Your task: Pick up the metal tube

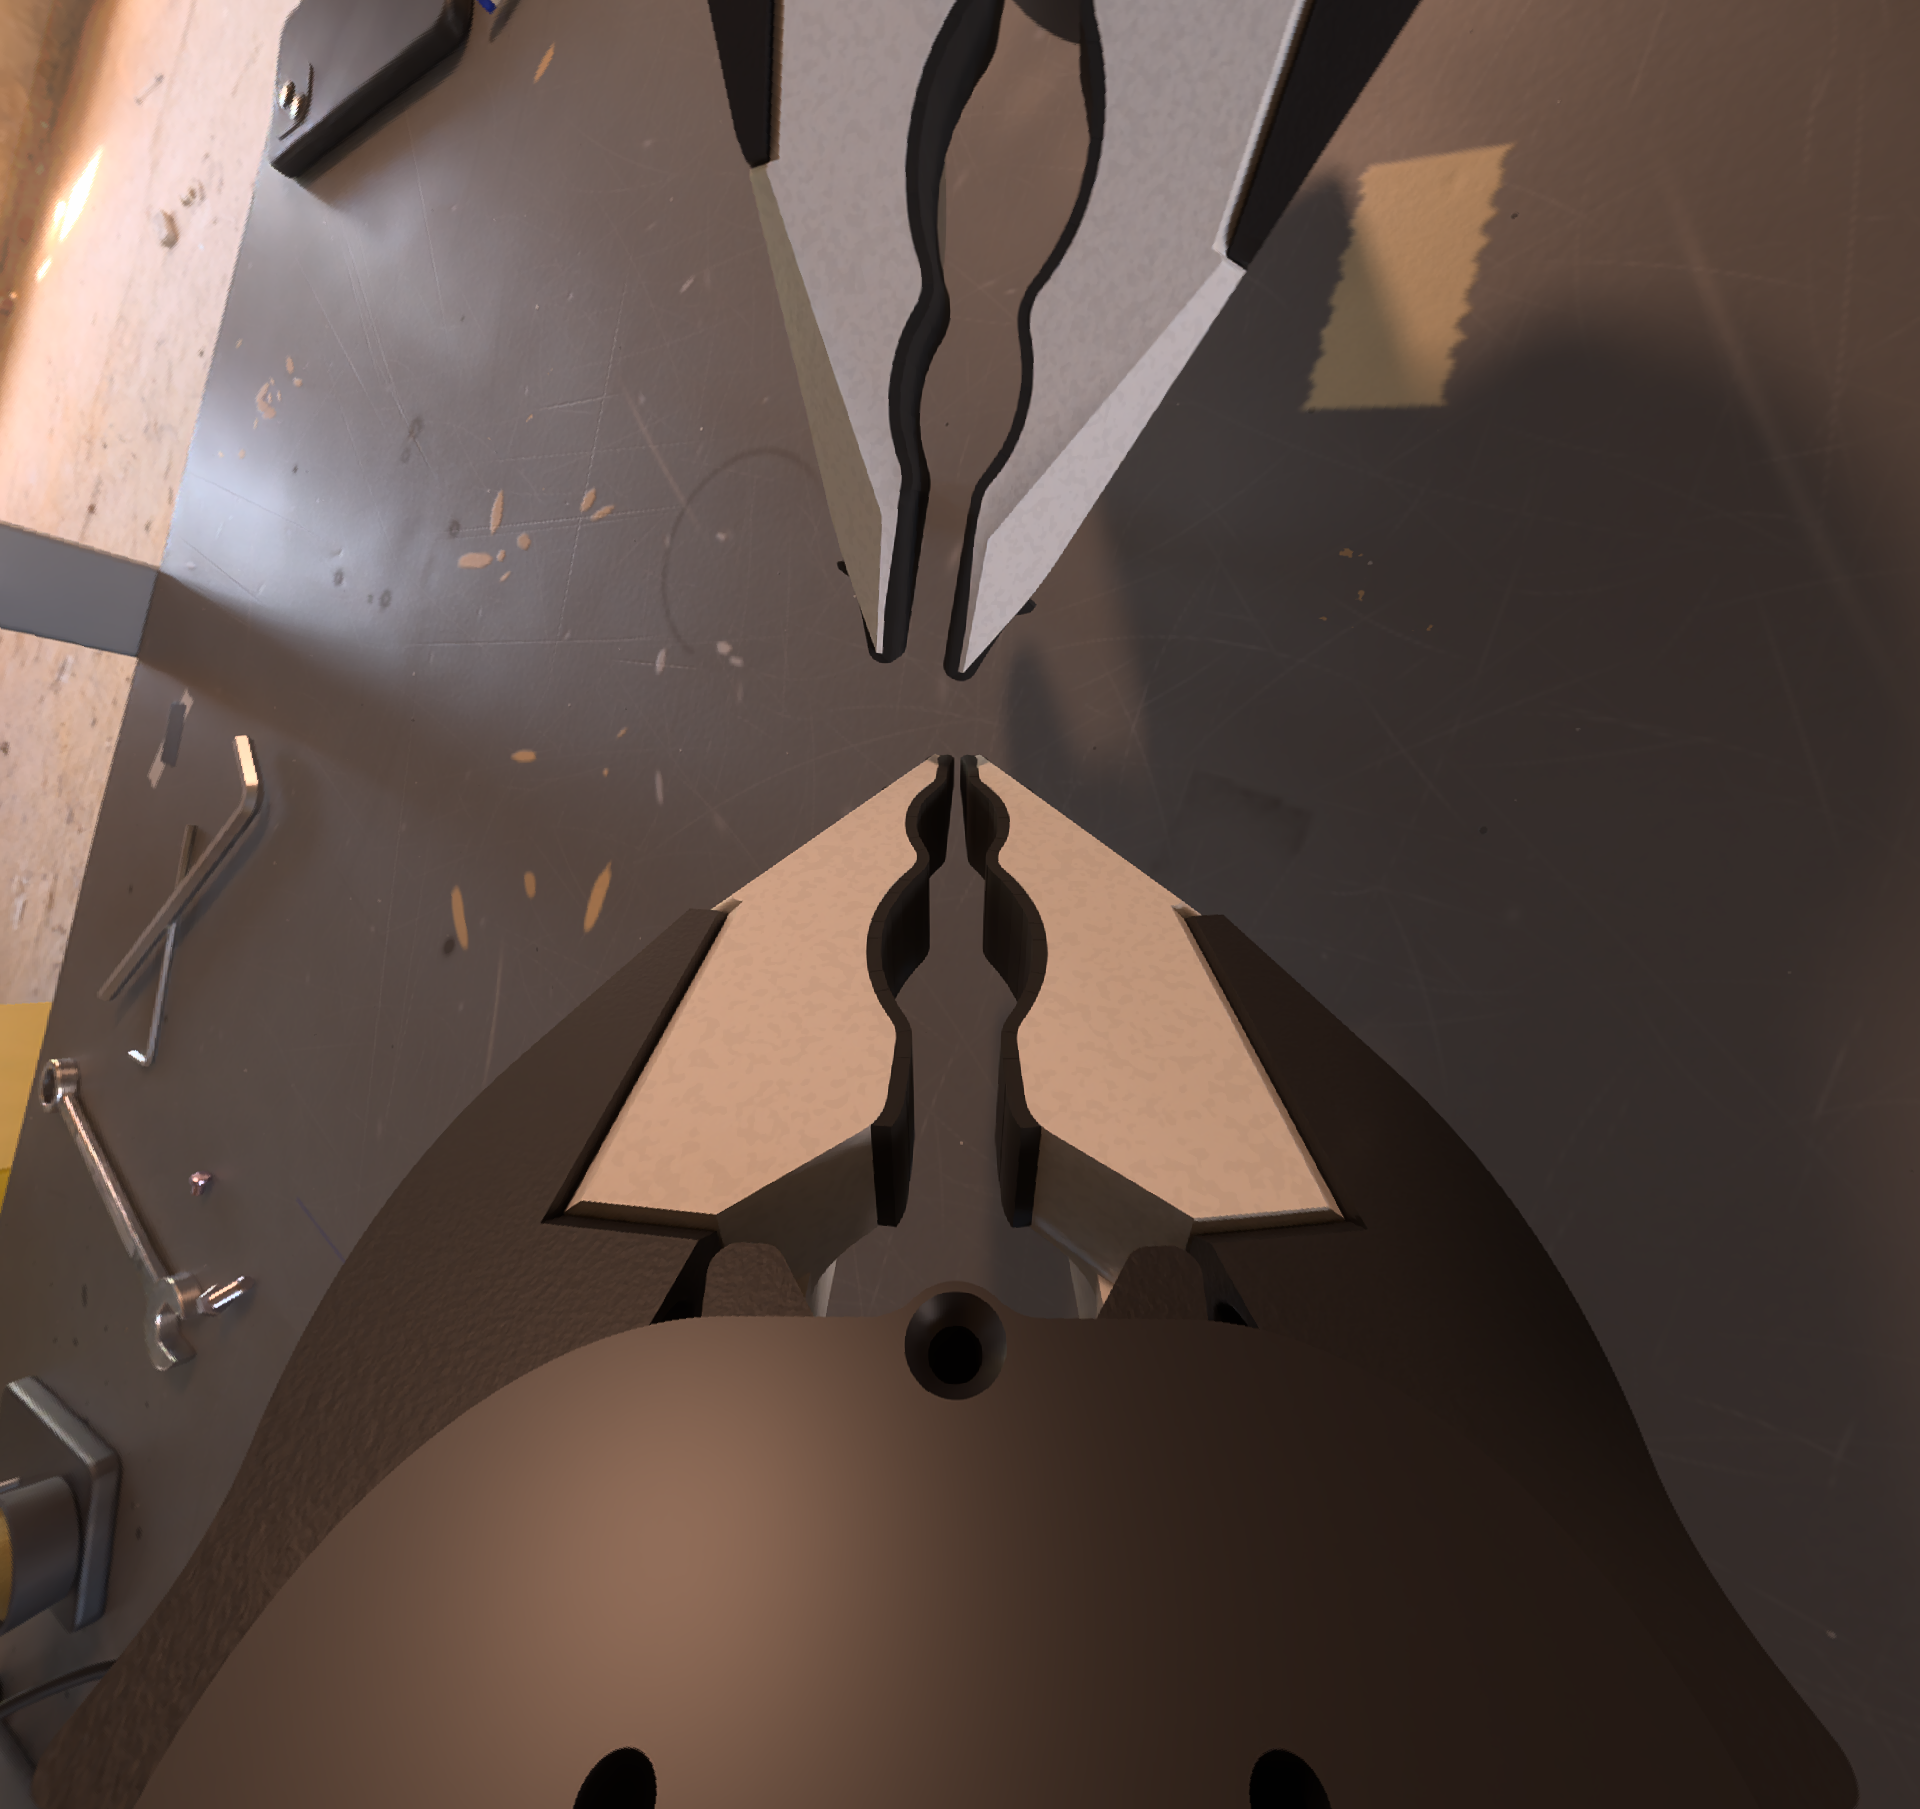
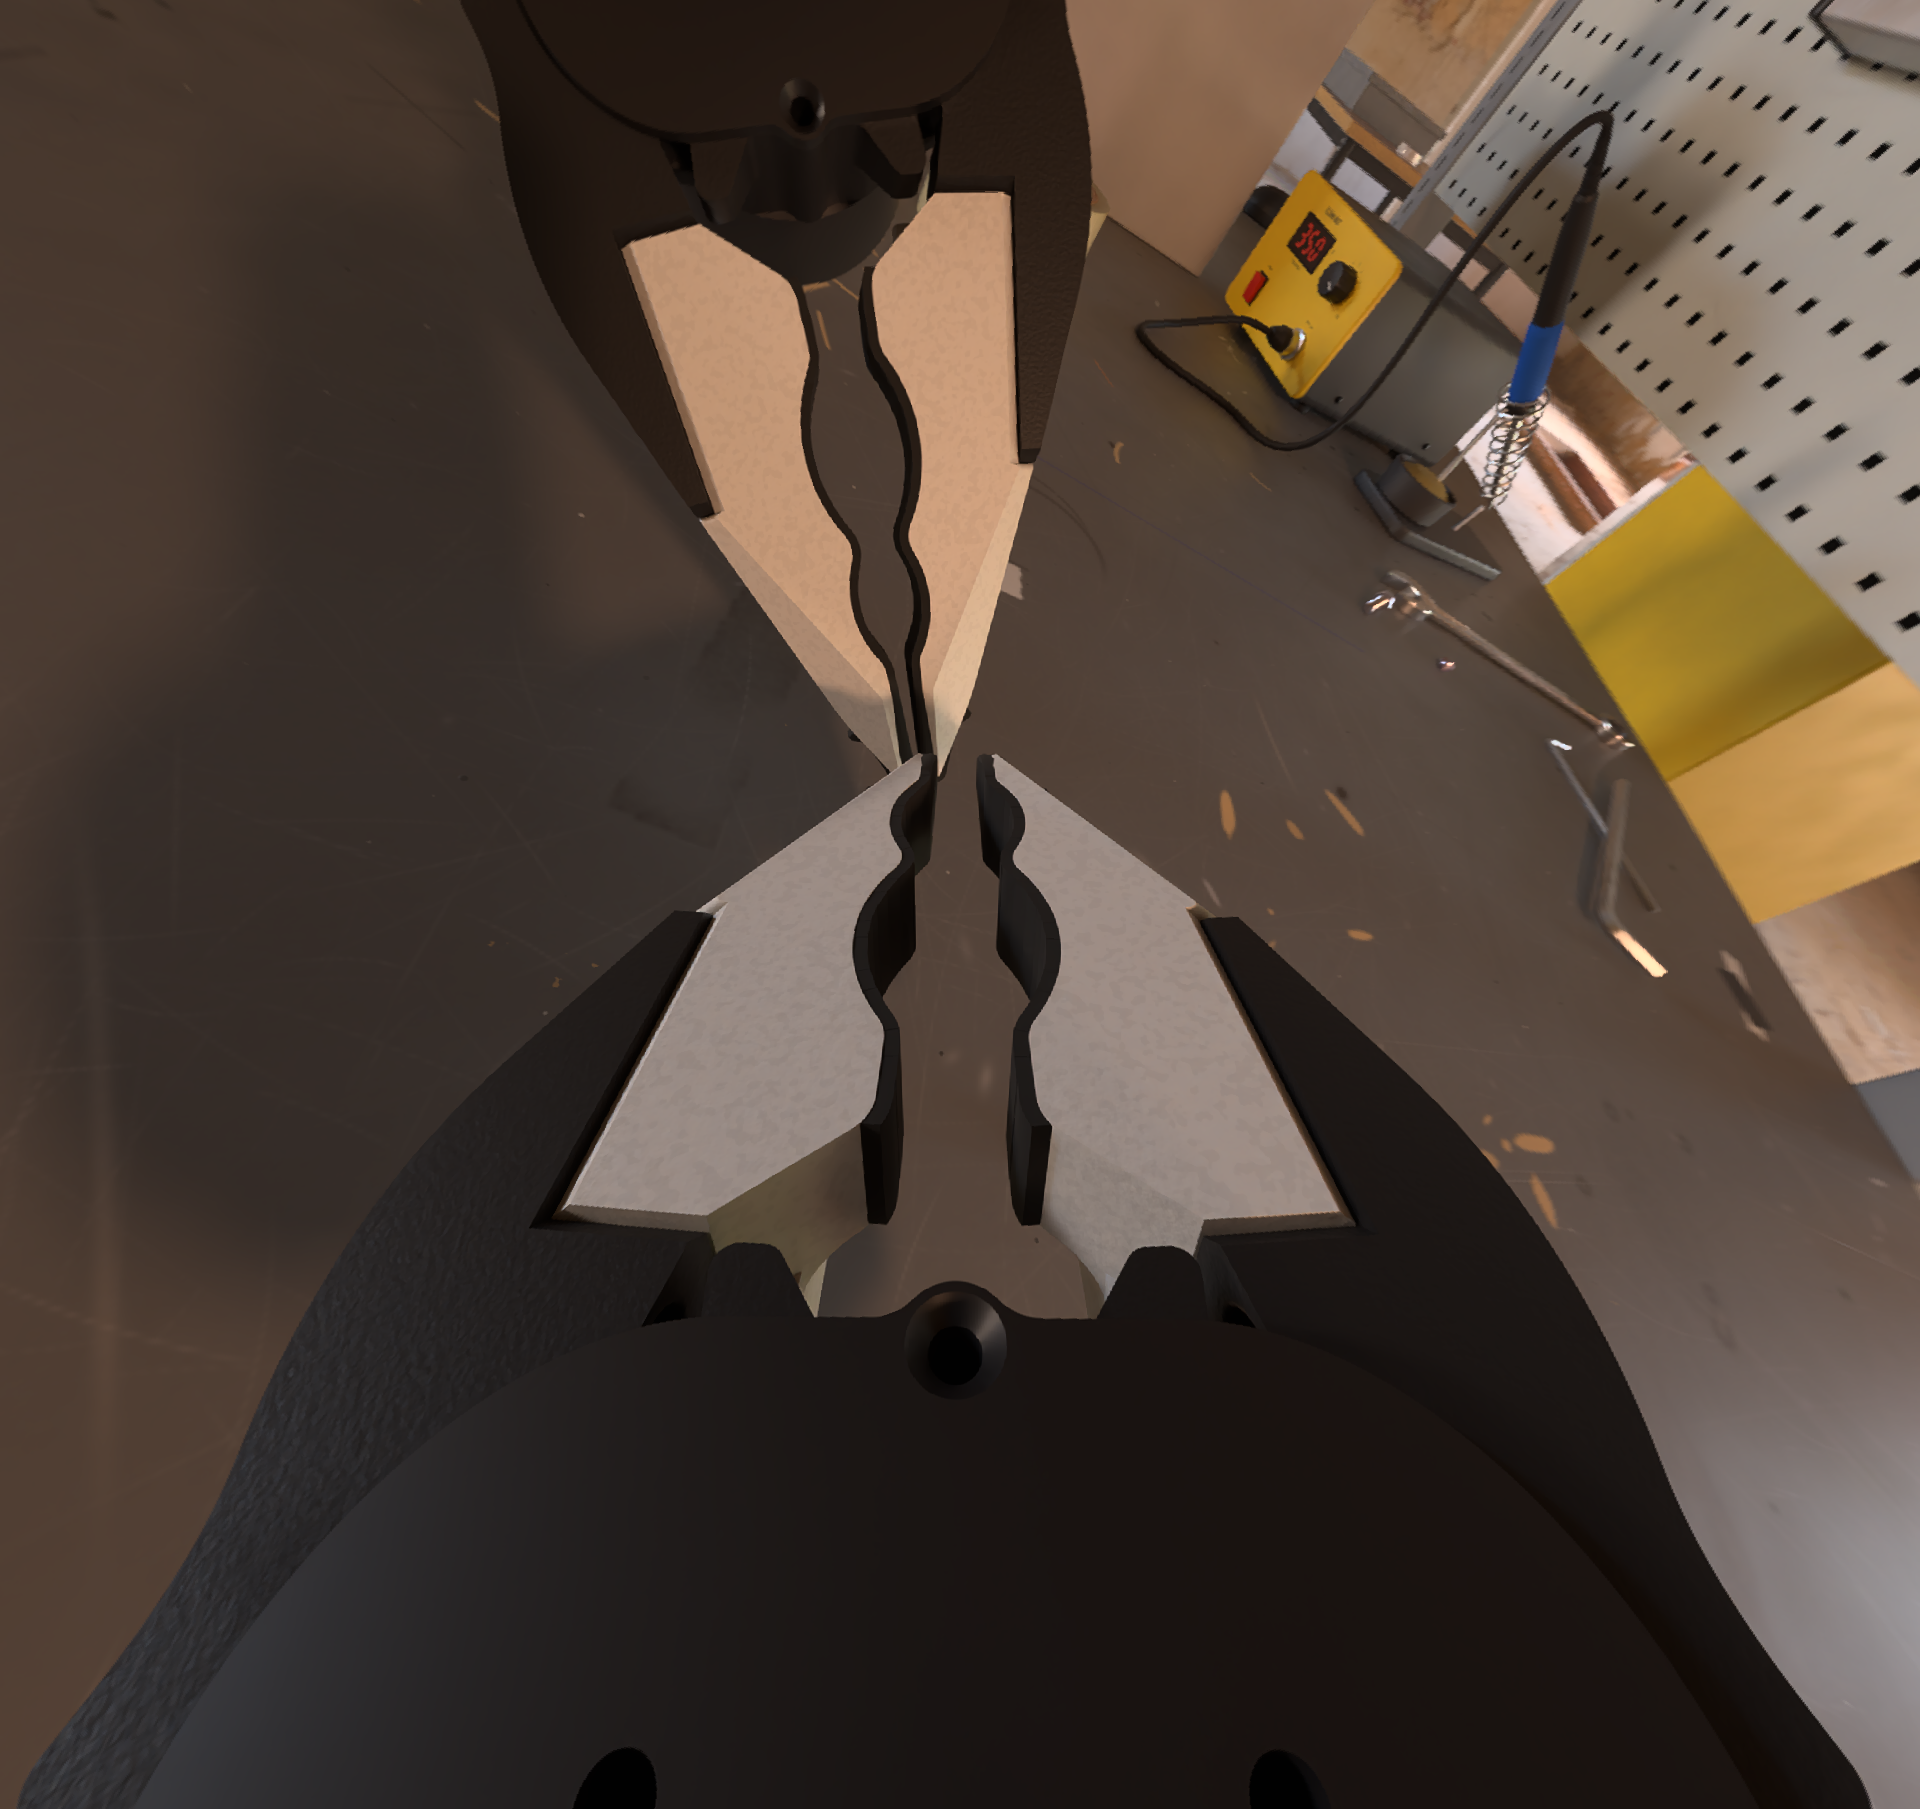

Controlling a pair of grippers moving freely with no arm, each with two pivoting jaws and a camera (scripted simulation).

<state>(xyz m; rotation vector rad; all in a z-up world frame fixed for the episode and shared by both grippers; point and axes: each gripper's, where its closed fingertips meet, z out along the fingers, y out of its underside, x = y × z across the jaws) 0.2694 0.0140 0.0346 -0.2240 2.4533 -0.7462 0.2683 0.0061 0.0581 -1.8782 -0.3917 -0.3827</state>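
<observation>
No clear metal tube shows between or near the fingers. A grey square-section bar enters at the left edge of the left wrist view, by the table's edge; I cannot tell if it is the tube. My left gripper is shut and empty, low over the dark table. My right gripper is almost shut with a narrow gap, nothing in it. The two face each other tip to tip, a short gap apart. The right gripper shows in the left wrist view, and the left in the right wrist view.
Hex keys, a wrench and a black flat box lie along the table's left side. A tape patch lies to the right. A yellow soldering station, iron stand and pegboard stand at the right.
</observation>
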